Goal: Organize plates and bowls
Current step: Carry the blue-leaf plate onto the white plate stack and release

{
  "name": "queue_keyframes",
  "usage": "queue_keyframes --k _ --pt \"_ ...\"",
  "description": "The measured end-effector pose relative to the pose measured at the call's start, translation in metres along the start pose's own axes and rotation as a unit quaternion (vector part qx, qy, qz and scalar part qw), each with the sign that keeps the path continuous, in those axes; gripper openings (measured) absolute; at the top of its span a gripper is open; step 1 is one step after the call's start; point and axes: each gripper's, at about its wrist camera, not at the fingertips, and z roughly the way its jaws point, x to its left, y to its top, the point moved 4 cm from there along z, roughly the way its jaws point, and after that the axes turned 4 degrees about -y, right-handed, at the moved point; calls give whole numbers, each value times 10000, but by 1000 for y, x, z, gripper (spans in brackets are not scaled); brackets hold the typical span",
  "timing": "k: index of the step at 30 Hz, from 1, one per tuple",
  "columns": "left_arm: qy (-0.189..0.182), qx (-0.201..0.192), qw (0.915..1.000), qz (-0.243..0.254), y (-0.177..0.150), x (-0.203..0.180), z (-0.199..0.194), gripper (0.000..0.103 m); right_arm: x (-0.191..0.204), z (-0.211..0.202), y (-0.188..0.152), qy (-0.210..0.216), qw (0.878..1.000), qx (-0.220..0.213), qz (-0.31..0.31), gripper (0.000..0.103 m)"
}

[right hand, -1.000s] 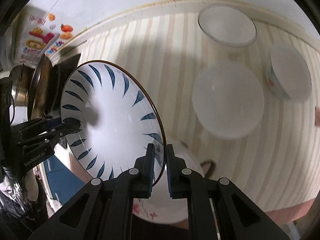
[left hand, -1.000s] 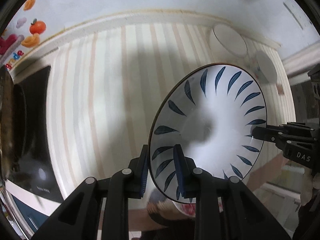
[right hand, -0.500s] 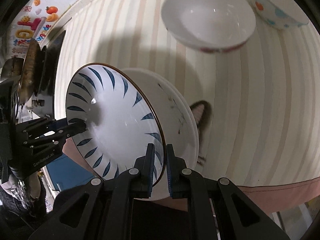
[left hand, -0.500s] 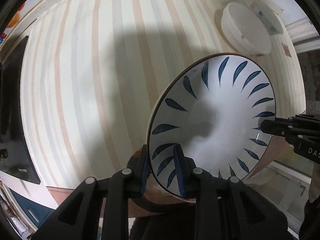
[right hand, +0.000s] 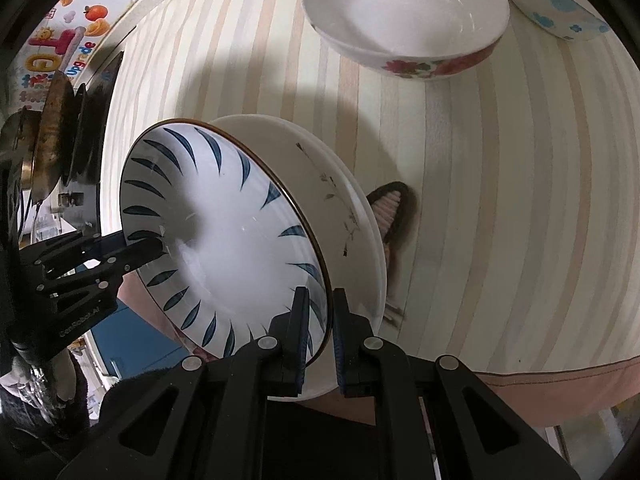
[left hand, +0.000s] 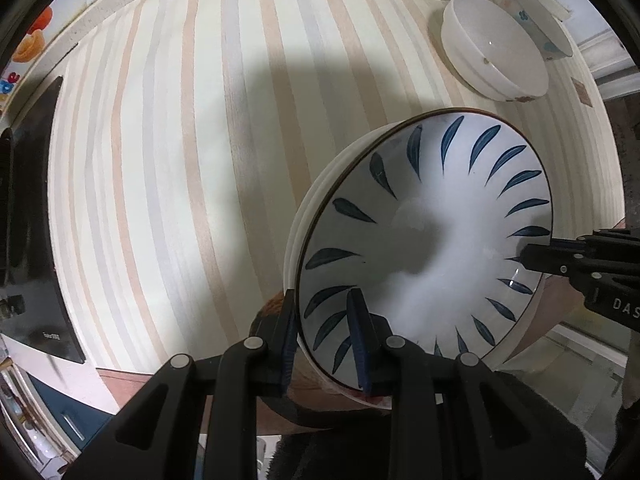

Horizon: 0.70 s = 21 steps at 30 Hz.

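Tongs: left tongs [left hand: 322, 336] and right tongs [right hand: 318, 316] both clamp the leaf plate's [left hand: 424, 232] rim.
Plate: just over the white plate [right hand: 352, 216] at the table [left hand: 180, 140] edge.
Left: release; stack bowls [right hand: 404, 16].

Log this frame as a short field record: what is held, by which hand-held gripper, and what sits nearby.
held item: blue-leaf plate
left hand-held gripper: shut on plate rim
right hand-held gripper: shut on opposite rim
under plate: white plate, contact unclear
nearby: flowered bowl, dotted bowl
surface: striped tablecloth
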Motion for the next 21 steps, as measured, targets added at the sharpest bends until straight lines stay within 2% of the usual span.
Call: queue_keyframes --k 13,21 --pt "572 -73 9980 -239 -7 -15 12 22 1 2 1 30 9996 79 -268 13" --pt "537 -137 9978 -357 -9 -25 17 23 1 -2 8 15 9992 -6 -389 12"
